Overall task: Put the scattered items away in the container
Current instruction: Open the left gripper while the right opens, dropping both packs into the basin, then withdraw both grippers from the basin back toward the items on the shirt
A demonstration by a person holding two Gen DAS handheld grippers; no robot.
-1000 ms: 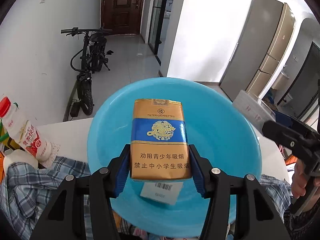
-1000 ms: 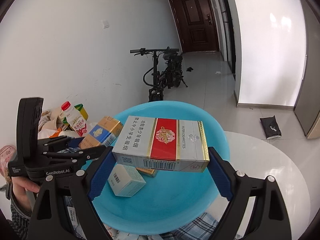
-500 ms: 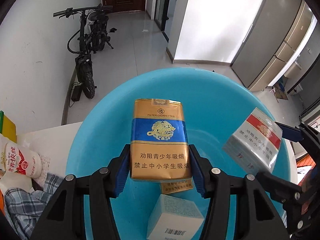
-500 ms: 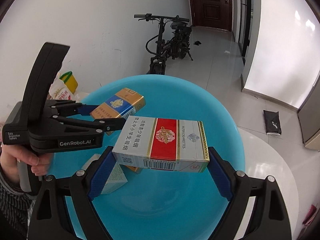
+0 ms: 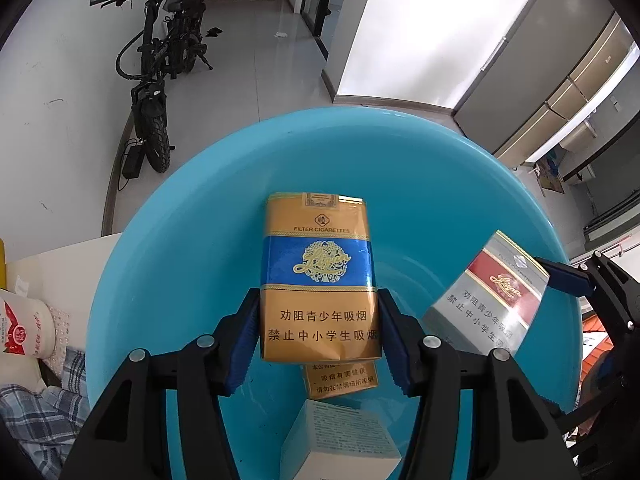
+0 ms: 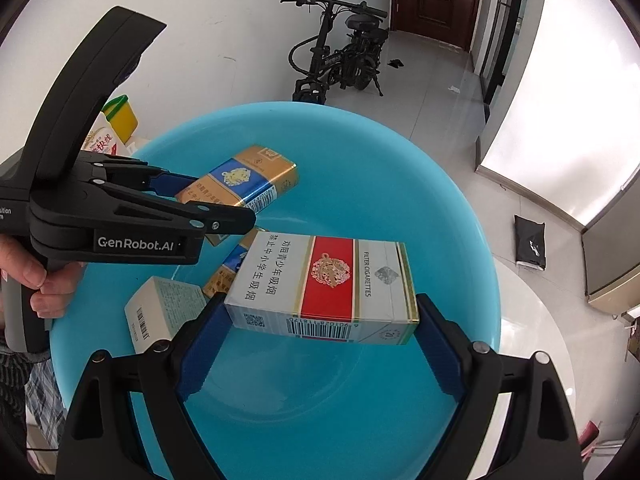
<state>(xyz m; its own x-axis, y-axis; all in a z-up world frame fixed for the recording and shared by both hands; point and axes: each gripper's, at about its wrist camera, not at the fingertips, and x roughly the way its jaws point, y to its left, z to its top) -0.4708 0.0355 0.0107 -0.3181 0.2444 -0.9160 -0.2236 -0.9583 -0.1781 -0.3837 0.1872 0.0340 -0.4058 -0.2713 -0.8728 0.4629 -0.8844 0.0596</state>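
Observation:
A blue basin [image 5: 192,240] [image 6: 380,160] fills both views. My left gripper [image 5: 318,328] is shut on a gold and blue cigarette pack [image 5: 318,280], held above the basin; it also shows in the right wrist view [image 6: 244,184]. My right gripper [image 6: 322,328] is shut on a white and red cigarette pack [image 6: 324,284], held over the basin to the right of the left one; it also shows in the left wrist view [image 5: 488,304]. Inside the basin lie another gold pack [image 5: 340,380] [image 6: 224,276] and a small white box [image 5: 340,440] [image 6: 160,312].
A milk bottle [image 5: 24,328] and checked cloth [image 5: 40,412] lie on the white table left of the basin. A yellow carton [image 6: 120,120] stands at the back left. A bicycle [image 5: 160,64] leans against the wall beyond the table.
Both grippers moved forward and tilted down over the basin with their packs still held. The basin's inside, with the white box and the second gold pack, has come closer.

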